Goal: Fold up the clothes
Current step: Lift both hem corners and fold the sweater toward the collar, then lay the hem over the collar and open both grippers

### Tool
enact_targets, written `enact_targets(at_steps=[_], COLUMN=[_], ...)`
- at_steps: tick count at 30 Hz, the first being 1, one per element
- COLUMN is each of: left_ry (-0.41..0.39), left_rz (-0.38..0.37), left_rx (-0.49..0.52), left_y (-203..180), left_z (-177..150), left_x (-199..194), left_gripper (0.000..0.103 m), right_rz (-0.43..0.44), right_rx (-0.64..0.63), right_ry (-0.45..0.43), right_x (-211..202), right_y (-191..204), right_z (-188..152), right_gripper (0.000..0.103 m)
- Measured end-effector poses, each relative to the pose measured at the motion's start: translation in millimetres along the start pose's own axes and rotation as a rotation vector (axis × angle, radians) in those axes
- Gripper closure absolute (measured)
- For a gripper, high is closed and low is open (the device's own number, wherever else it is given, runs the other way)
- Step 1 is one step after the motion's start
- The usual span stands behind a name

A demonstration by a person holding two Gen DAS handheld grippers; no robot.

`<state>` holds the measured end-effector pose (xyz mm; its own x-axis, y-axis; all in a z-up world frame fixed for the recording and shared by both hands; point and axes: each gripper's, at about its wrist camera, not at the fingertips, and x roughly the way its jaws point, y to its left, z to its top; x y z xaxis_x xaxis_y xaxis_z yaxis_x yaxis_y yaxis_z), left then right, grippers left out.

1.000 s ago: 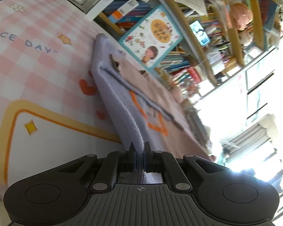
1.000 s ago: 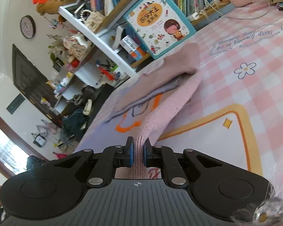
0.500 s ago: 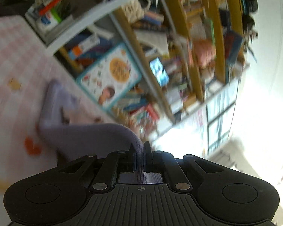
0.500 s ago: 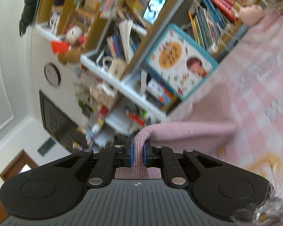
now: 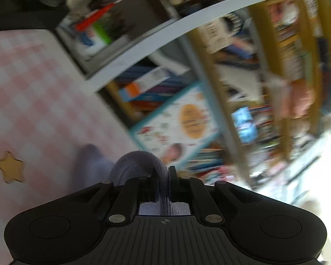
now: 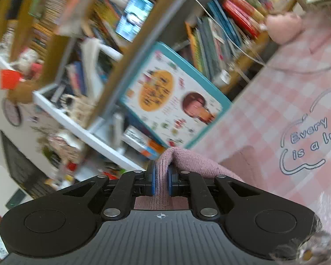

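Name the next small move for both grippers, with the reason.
Probably carry the sweater forward and lower it. Both the left gripper and the right gripper pinch knit folds lifted above the checked cloth, so the fold isn't laid yet.

The knit garment (image 5: 141, 163) is lavender at the left tongs (image 5: 164, 176) and pink (image 6: 187, 161) at the right tongs (image 6: 161, 176), whose pads (image 6: 153, 181) are blue on black bodies. The worktop (image 6: 264, 114) wears a pink-and-white check with grey lettering and 1 tan star (image 5: 10, 167). The picture book (image 6: 172, 101) is white, teal-edged, with an orange oval.
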<state>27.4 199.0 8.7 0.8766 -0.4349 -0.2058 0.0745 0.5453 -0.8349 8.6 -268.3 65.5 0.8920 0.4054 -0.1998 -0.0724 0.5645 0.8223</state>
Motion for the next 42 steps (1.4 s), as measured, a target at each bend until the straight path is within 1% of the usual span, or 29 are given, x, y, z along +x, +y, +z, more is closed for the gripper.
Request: enact_targets(at_steps=[2, 5, 7, 8, 10, 11, 12, 13, 15, 17, 18, 21, 22, 25, 30, 31, 32, 33, 34, 35, 36, 38, 39, 40, 42], left_ry=[0.027, 0.049, 0.067, 0.074, 0.083, 0.085, 0.087, 0.088, 0.085, 0.066, 0.053, 0.000, -0.017, -0.050, -0.014, 0.001, 0.026, 0.056, 0.086, 0.100, 0.094, 0.083, 0.078, 0.072, 0.061], left_rz=[0.049, 0.097, 0.126, 0.141, 0.164, 0.164, 0.163, 0.160, 0.154, 0.150, 0.149, 0.125, 0.116, 0.105, 0.187, 0.215, 0.241, 0.248, 0.255, 0.262, 0.268, 0.281, 0.287, 0.293, 0.306], left_rx=[-0.010, -0.005, -0.002, -0.001, -0.001, 0.005, 0.010, 0.017, 0.030, 0.054, 0.068, 0.133, 0.157, 0.241, 0.490, 0.540, 0.574, 0.590, 0.606, 0.614, 0.612, 0.608, 0.606, 0.605, 0.601], left_y=[9, 18, 22, 23, 26, 27, 27, 28, 25, 19, 15, 3, -1, -17, -53, -59, -61, -62, -62, -61, -59, -55, -52, -50, -45], left_z=[-2, -2, -2, -3, -4, -5, -6, -6, -6, -5, -4, 0, 1, 2, -14, -18, -23, -27, -31, -32, -31, -28, -26, -25, -22], left_x=[11, 23, 30, 32, 35, 36, 36, 37, 36, 33, 31, 23, 20, 16, 29, 34, 41, 47, 53, 56, 55, 53, 52, 51, 49], left_gripper=[0.097, 0.095, 0.093, 0.089, 0.075, 0.063, 0.059, 0.057, 0.050, 0.042, 0.041, 0.041, 0.041, 0.041, 0.041, 0.041, 0.041, 0.041, 0.041, 0.041, 0.042, 0.042, 0.042, 0.042, 0.042], right_rz=[-0.027, -0.068, -0.095, -0.104, -0.121, -0.116, -0.110, -0.105, -0.088, -0.079, -0.080, -0.136, -0.155, -0.188, -0.242, -0.252, -0.249, -0.246, -0.234, -0.223, -0.211, -0.187, -0.175, -0.173, -0.222], right_rx=[0.010, 0.026, 0.036, 0.044, 0.059, 0.057, 0.055, 0.054, 0.048, 0.033, 0.022, -0.067, -0.098, -0.241, -0.479, -0.527, -0.587, -0.646, -0.671, -0.697, -0.722, -0.771, -0.794, -0.780, -0.734], right_ry=[0.017, 0.044, 0.061, 0.071, 0.091, 0.095, 0.100, 0.104, 0.109, 0.100, 0.092, 0.014, -0.010, -0.011, -0.013, -0.013, 0.009, 0.032, 0.070, 0.109, 0.148, 0.225, 0.264, 0.299, 0.319], right_x=[12, 31, 44, 47, 55, 56, 57, 57, 57, 54, 52, 42, 39, 39, 40, 40, 44, 49, 54, 60, 66, 77, 83, 90, 98], right_y=[-9, -24, -33, -37, -45, -46, -47, -48, -49, -46, -45, -36, -33, -19, 4, 8, 15, 22, 24, 26, 28, 33, 35, 29, 16], right_z=[-1, -2, -2, -3, -4, -4, -4, -4, -3, -2, 0, 9, 11, 10, 7, 6, 0, -7, -12, -18, -23, -34, -40, -40, -34], right_gripper=[0.094, 0.093, 0.090, 0.087, 0.082, 0.078, 0.075, 0.074, 0.066, 0.060, 0.055, 0.052, 0.052, 0.052, 0.052, 0.052, 0.053, 0.055, 0.056, 0.063, 0.073, 0.079, 0.080, 0.081, 0.082])
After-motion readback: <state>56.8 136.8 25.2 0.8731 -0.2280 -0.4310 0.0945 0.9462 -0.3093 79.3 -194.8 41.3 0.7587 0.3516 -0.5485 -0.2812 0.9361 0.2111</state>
